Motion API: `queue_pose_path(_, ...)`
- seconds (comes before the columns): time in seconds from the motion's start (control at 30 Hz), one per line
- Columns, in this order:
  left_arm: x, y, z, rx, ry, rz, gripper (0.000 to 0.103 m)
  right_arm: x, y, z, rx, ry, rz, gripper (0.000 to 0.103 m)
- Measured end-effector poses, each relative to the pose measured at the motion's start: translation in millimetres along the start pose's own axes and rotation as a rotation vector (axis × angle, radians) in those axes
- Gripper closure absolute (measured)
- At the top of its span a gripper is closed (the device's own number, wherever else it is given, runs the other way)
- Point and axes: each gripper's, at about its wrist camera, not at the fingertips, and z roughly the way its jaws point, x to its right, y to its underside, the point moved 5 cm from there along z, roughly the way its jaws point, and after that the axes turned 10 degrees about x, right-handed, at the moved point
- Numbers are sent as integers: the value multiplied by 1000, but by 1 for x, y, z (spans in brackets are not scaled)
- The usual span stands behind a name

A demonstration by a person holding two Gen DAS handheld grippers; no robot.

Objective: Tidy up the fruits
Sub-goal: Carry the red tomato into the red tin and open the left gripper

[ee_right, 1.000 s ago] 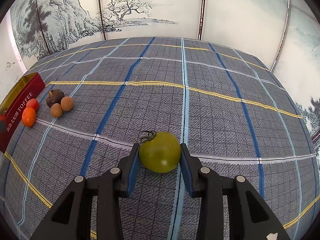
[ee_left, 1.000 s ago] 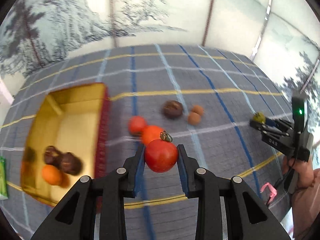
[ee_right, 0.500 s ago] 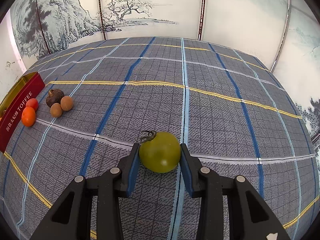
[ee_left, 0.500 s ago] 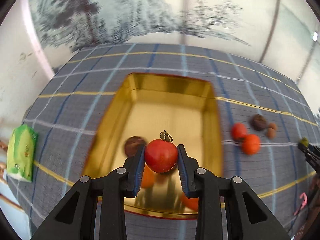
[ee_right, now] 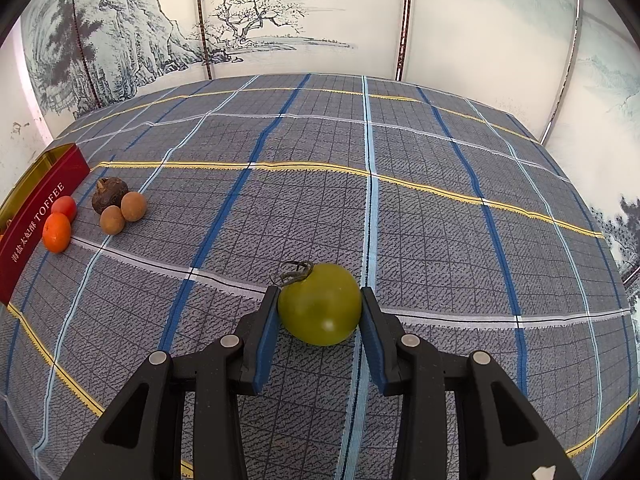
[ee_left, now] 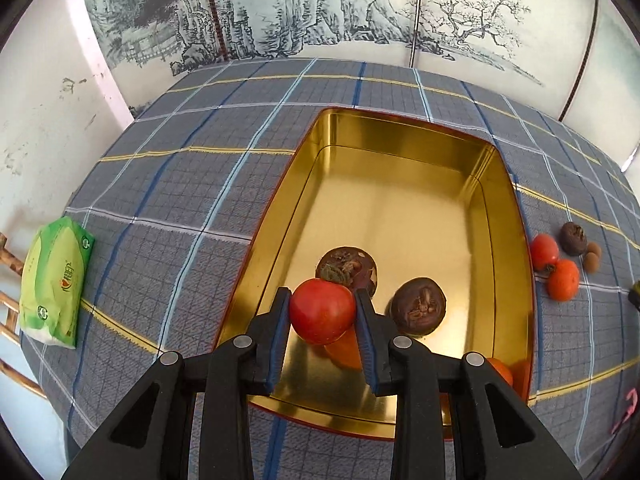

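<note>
**Two tomatoes held over a plaid cloth**

A grey plaid tablecloth (ee_right: 400, 208) with blue, white and yellow stripes covers the table, backed by screens painted with ink mountains and trees (ee_right: 256, 24). The left gripper (ee_left: 322, 316) pinches a red tomato (ee_left: 322, 310) above the gold-lined tin (ee_left: 400, 132), which holds two dark brown fruits (ee_left: 418, 306). An orange fruit beneath the tomato is mostly hidden. The right gripper (ee_right: 320, 314) is clamped on a green tomato (ee_right: 319, 304) over bare cloth. Small fruits (ee_right: 120, 208) lie beside the tin's red wall. A green tissue pack (ee_left: 54, 284) sits at the cloth's edge.
</note>
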Motion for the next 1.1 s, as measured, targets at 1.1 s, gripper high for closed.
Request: queue_pose_path(1.1, -2, 5, -6, -3, -4, -1, 70, 0, -1, -1, -3, 1, 0, 67)
